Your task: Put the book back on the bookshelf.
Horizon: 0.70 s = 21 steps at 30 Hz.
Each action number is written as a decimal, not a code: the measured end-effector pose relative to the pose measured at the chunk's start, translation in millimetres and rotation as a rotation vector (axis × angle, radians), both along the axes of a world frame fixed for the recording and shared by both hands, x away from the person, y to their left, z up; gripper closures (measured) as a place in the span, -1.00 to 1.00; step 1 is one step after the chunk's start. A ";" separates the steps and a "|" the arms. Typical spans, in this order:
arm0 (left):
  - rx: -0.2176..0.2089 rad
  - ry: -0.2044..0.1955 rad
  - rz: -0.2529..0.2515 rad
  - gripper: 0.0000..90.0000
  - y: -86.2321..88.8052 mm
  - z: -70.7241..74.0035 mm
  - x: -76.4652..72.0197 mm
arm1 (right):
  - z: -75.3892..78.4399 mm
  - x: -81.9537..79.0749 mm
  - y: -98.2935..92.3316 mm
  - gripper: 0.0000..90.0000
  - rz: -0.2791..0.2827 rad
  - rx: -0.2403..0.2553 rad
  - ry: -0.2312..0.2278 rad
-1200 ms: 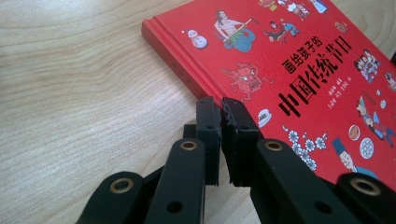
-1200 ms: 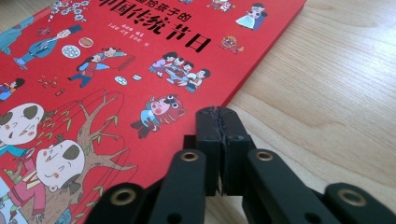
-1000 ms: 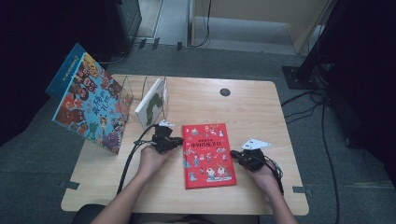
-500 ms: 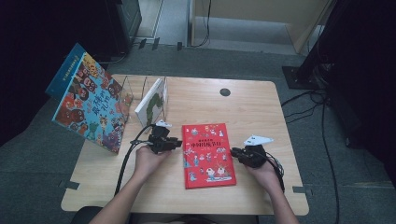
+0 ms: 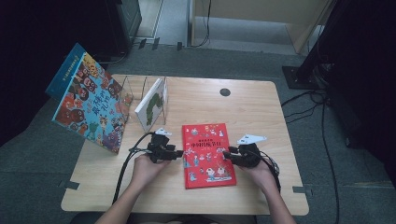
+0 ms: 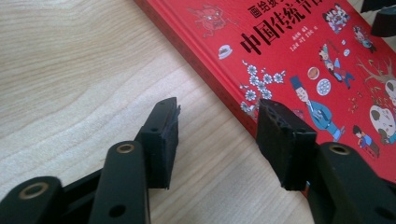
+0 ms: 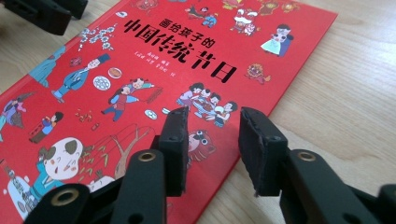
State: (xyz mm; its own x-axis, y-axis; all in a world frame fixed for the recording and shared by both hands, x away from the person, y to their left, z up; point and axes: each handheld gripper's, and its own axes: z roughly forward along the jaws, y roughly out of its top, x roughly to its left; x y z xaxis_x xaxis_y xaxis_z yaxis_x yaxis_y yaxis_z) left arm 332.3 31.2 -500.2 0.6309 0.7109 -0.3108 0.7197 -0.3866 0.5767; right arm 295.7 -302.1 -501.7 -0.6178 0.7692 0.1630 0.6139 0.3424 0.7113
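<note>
- Lying flat on the table [image 5: 261, 116], the red book [image 5: 208, 154] sits between both hands
- Left gripper [image 6: 217, 135] jaws just opening, nothing clamped, straddling the book's edge
- Right gripper [image 7: 212, 149] also opening, empty

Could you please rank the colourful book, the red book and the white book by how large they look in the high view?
1. Colourful book, largest.
2. Red book.
3. White book, smallest, though it stands angled, so its cover is foreshortened.
</note>
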 end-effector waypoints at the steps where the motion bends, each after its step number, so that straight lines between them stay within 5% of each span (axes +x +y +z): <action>1: -0.007 0.000 -0.002 0.02 0.4 -0.4 -1.8 | 0.9 2.9 2.6 0.38 -0.004 0.007 0.028; 12: -0.002 -0.001 0.008 -0.08 -1.3 0.1 -7.1 | 4.8 11.5 10.4 0.29 -0.037 -0.006 0.086; 18: 0.010 -0.019 -0.021 -0.13 -11.8 -0.2 -10.3 | 8.8 21.4 6.8 0.24 -0.071 -0.096 0.133; 21: 0.016 -0.020 -0.025 -0.15 -12.9 0.0 -10.4 | 8.4 25.4 7.3 0.26 -0.073 -0.092 0.166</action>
State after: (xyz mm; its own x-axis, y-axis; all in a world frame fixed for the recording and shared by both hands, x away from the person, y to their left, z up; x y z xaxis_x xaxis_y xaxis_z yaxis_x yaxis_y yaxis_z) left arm 322.0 18.3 -500.2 0.6545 0.6994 -0.2872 0.6983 -0.4136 0.5843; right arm 321.1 -294.9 -493.3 -0.5302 0.8275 0.1845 0.7457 0.3515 0.5660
